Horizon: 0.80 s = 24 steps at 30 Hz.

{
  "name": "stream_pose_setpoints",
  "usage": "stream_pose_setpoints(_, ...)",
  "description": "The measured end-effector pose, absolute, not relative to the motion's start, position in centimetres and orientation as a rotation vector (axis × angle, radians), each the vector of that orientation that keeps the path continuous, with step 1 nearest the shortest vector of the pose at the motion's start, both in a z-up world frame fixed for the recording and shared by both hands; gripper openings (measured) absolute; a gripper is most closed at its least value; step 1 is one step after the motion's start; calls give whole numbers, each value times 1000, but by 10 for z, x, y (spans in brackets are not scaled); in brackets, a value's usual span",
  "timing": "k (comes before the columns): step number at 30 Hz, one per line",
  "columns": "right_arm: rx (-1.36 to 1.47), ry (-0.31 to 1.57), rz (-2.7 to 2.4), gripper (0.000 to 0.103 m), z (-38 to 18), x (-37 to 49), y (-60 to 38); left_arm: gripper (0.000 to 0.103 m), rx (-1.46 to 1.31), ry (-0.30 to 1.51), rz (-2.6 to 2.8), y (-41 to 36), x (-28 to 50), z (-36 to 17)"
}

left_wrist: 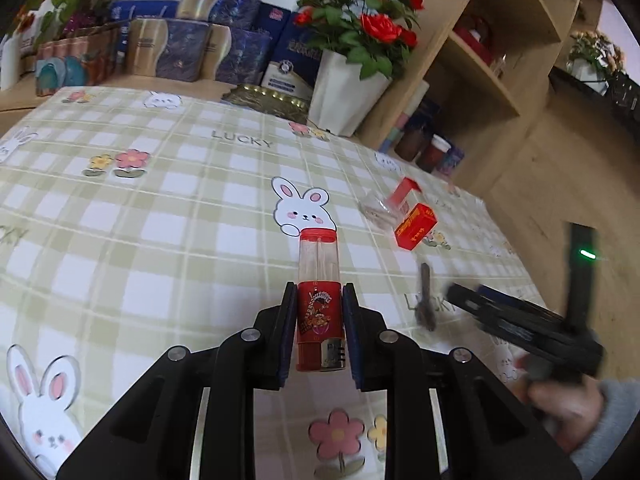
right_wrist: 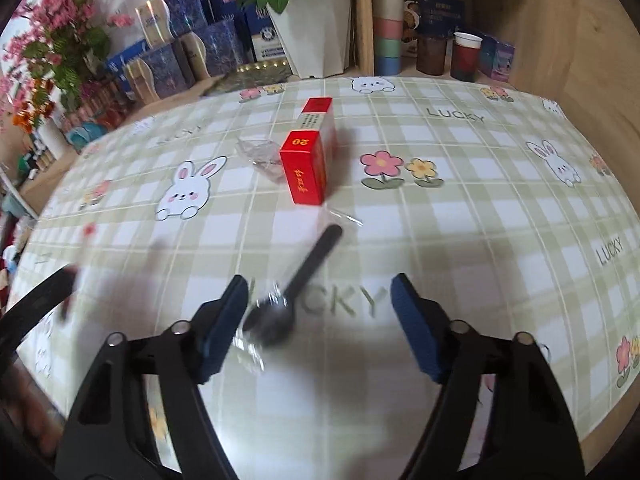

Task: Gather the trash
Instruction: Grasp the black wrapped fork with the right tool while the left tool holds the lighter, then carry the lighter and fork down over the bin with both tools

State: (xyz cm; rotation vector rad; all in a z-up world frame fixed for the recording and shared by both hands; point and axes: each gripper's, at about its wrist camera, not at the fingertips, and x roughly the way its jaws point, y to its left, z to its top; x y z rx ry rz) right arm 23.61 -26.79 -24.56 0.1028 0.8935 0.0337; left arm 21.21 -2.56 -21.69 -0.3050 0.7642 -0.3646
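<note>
Red plastic lighter [left_wrist: 320, 304], clamped near its striker end between the left gripper [left_wrist: 319, 332] pads, juts toward the centre of the left wrist frame above the checked tablecloth [left_wrist: 160, 216]. The right gripper [right_wrist: 318, 320] hangs with fingers spread wide over a black spoon [right_wrist: 296, 280] in clear wrap, low in its own frame. A red pack [right_wrist: 306, 168] and crumpled film [right_wrist: 260, 154] lie just above centre. The spoon sits nearer the left finger [right_wrist: 224, 320], off the gap's middle, so closing from here could pinch only loose wrap or flick the spoon aside; the lighter's smooth shell might also slip.
</note>
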Motion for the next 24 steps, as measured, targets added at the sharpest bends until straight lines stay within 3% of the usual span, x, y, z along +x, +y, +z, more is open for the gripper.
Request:
stream_pose_setpoints(5,107,947,-14,66,-259,264,-249,22,-258,739,-371,-8,199,-199)
stream_pose_setpoints(11,44,995,-35,46,-268,266,-235,22,-172,750,-399,2,185,-189)
stream_pose_setpoints(16,35,1040,33,14,-264,257,-240,22,-106,738,-435,10,155,-177)
stream_pose_setpoints(24,168,952,118,13,-243,205,-267,22,-157,756,-461,19,128,-168)
